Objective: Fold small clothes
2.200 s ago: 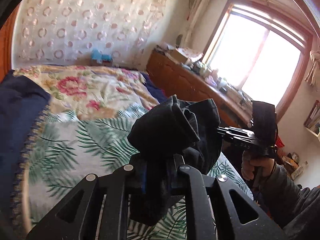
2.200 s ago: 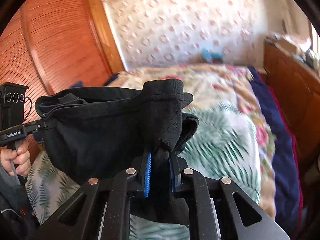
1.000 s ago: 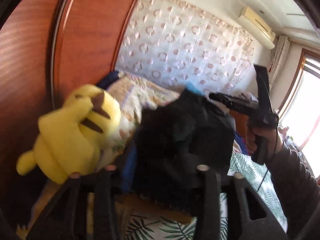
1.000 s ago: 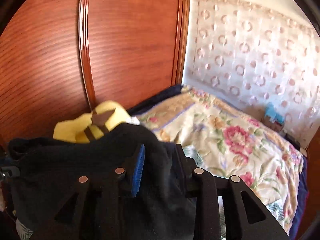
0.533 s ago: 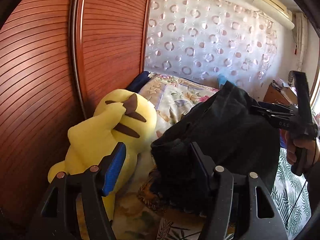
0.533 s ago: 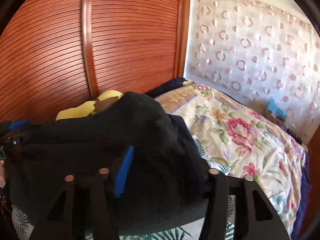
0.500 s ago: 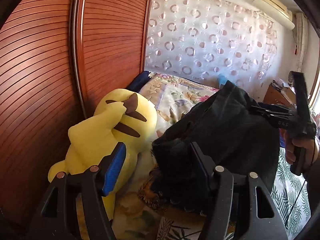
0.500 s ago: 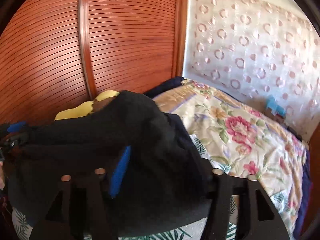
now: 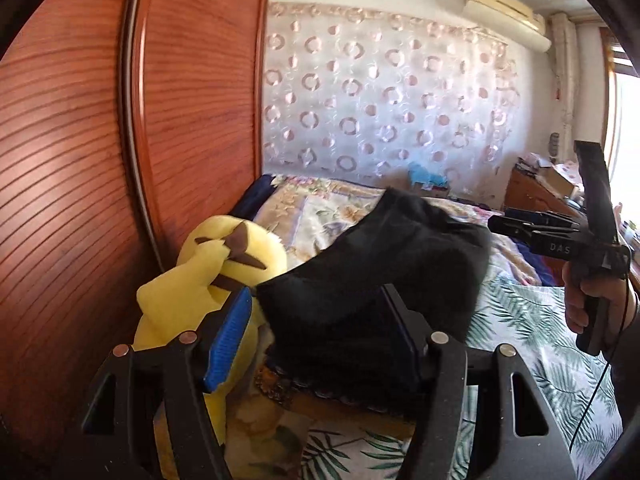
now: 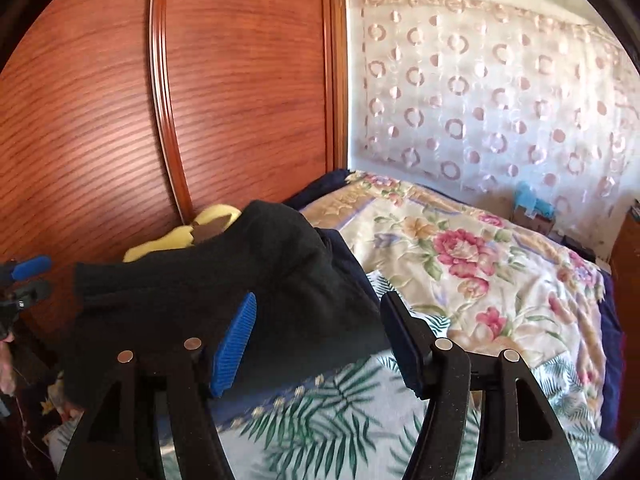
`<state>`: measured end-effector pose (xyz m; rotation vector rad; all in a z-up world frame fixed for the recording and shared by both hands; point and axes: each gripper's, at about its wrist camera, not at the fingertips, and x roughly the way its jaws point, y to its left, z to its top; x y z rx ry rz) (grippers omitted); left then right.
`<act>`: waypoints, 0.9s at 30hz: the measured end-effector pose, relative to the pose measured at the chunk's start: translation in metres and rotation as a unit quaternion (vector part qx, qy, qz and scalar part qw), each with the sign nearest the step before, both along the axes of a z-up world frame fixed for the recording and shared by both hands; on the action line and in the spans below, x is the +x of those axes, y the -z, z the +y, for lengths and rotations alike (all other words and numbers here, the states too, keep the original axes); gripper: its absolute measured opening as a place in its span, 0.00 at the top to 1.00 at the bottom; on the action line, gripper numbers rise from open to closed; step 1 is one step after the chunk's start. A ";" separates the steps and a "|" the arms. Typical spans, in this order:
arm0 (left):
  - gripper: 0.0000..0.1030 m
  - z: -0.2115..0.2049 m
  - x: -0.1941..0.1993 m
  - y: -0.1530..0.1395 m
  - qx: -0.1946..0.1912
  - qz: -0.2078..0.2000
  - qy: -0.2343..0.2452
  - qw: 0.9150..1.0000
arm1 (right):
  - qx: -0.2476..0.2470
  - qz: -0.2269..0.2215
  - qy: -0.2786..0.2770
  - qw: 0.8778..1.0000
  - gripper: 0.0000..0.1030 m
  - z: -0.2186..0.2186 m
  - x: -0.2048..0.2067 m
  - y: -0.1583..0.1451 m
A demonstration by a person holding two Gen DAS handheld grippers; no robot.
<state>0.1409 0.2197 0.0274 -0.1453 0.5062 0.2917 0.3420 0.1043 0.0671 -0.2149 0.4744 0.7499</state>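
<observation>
1. The left gripper [image 9: 316, 336] is a matte black plastic frame with triangular cut-outs and four round silver screw heads.
2. Its fingers [image 9: 228, 336] carry ribbed blue rubber pads.
3. The right gripper [image 10: 316, 340] has the same build: black arms, silver screws, a blue ribbed pad on one finger.
4. Seen from the left wrist view, its black body bears white letters "DAS", with a tall black block on top.
5. The person's right hand [image 9: 580, 300] grips a black handle; a thin black cable hangs from it, beside a dark sleeve.

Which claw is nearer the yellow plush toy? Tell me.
Left. The left claw has one finger right against the yellow plush toy. The right claw sits farther off, with the black garment between it and the toy.
</observation>
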 end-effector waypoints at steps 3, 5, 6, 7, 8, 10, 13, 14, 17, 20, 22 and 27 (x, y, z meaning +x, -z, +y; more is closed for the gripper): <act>0.17 -0.016 -0.012 -0.008 0.004 -0.019 0.016 1.000 | 0.013 -0.007 0.011 1.000 0.35 -0.020 -0.032 -0.004; 0.17 -0.030 -0.019 -0.014 0.009 -0.025 0.030 0.999 | 0.020 -0.009 0.017 1.000 0.35 -0.034 -0.055 -0.005; 0.16 -0.037 -0.021 -0.015 0.014 -0.025 0.035 0.999 | 0.022 -0.011 0.019 1.000 0.35 -0.040 -0.065 -0.005; 0.16 -0.046 -0.023 -0.016 0.022 -0.020 0.040 0.999 | 0.024 -0.013 0.022 0.999 0.35 -0.045 -0.075 -0.005; 0.16 -0.055 -0.026 -0.017 0.033 -0.018 0.045 0.998 | 0.025 -0.016 0.026 0.999 0.35 -0.051 -0.085 -0.005; 0.16 -0.069 -0.032 -0.018 0.041 -0.025 0.053 0.997 | 0.027 -0.021 0.035 0.999 0.35 -0.063 -0.107 -0.004; 0.16 -0.085 -0.037 -0.017 0.033 -0.030 0.066 0.997 | 0.036 -0.023 0.050 0.998 0.35 -0.084 -0.139 -0.001; 0.16 -0.090 -0.038 -0.017 0.032 -0.030 0.070 0.997 | 0.038 -0.023 0.056 0.997 0.34 -0.090 -0.149 0.000; 0.16 -0.113 -0.039 -0.011 0.031 -0.026 0.094 0.995 | 0.043 -0.024 0.074 0.996 0.33 -0.109 -0.178 0.002; 0.16 -0.134 -0.040 -0.008 0.022 -0.025 0.120 0.992 | 0.044 -0.030 0.100 0.994 0.28 -0.127 -0.207 0.004; 0.16 -0.147 -0.041 -0.007 0.023 -0.024 0.132 0.991 | 0.049 -0.033 0.113 0.992 0.22 -0.137 -0.226 0.004; 0.16 -0.175 -0.045 -0.009 0.034 -0.017 0.147 0.988 | 0.057 -0.045 0.155 0.985 0.16 -0.157 -0.273 0.001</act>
